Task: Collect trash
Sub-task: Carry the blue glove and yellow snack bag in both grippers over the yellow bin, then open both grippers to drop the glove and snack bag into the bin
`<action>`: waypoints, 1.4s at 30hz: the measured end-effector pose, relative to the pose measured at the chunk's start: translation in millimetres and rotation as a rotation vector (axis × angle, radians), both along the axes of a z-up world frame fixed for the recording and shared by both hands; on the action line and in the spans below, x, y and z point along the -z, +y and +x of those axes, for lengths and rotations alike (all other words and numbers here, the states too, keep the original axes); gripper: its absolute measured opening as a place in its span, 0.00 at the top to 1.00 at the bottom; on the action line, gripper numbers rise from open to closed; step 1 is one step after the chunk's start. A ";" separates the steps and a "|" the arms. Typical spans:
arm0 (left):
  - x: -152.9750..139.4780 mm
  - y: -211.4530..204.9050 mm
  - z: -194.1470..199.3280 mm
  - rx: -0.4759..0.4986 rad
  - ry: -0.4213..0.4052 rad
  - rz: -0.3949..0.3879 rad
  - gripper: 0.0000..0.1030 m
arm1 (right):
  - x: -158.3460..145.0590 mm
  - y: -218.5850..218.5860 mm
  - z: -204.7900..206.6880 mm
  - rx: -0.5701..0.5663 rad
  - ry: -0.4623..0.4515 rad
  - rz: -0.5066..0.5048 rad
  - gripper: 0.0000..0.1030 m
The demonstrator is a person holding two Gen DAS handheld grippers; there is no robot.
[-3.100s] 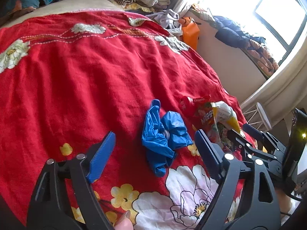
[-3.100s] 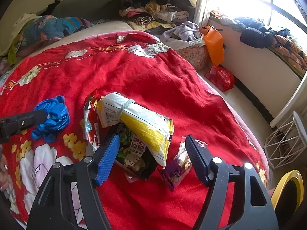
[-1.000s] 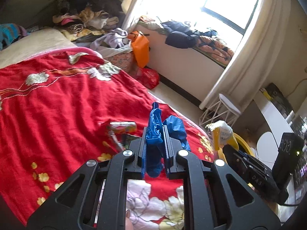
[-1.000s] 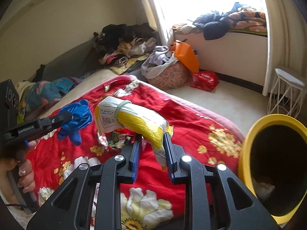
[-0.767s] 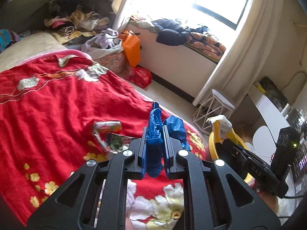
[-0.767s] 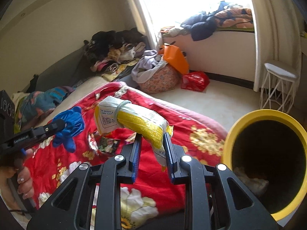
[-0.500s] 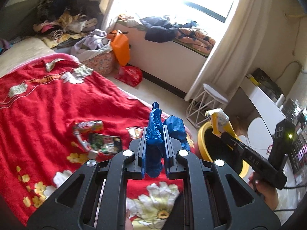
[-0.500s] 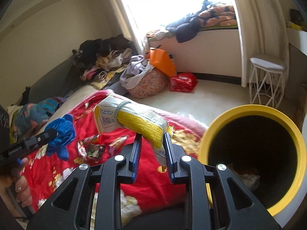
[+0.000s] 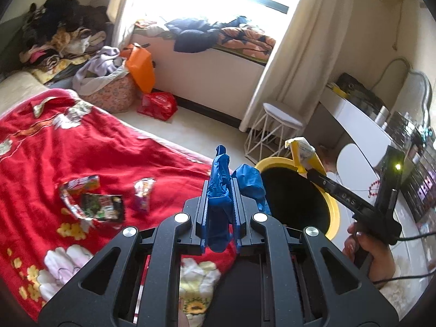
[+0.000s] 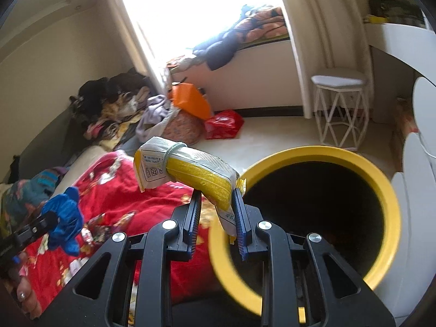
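My left gripper (image 9: 220, 190) is shut on a crumpled blue glove (image 9: 221, 175), held over the edge of the red bed beside the yellow bin (image 9: 333, 212). The same blue glove (image 10: 65, 218) hangs at the left of the right wrist view. My right gripper (image 10: 216, 201) is shut on a yellow and white snack packet (image 10: 190, 174), which sticks up to the left, right beside the yellow bin's rim (image 10: 381, 182). That snack packet (image 9: 302, 150) shows above the bin in the left wrist view. Several wrappers (image 9: 95, 204) lie on the red blanket (image 9: 81, 158).
A white wire stool (image 9: 275, 133) stands behind the bin near the curtain. A red bag (image 9: 158, 103), an orange bag (image 9: 139, 65) and a laundry basket (image 9: 109, 92) sit on the floor by the window bench. A white desk (image 9: 362, 125) is at the right.
Both grippers swung from above the bed toward the yellow bin, carrying the glove and the packet. The bin now fills much more of both views.
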State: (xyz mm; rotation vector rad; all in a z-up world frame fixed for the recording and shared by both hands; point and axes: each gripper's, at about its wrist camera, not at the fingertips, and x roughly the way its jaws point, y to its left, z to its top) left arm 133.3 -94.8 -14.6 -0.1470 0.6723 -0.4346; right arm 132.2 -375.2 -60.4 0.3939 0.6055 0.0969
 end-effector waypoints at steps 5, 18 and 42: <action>1.2 -18.0 2.6 0.034 0.000 0.008 0.91 | 6.5 -19.3 -4.1 0.059 0.010 0.007 0.78; 12.2 -70.5 9.9 0.142 0.007 0.055 0.91 | 21.4 -59.2 -8.1 0.181 0.042 -0.003 0.78; 46.2 -156.5 35.1 0.289 0.053 0.140 0.91 | 51.9 -94.7 -5.3 0.284 0.130 0.024 0.78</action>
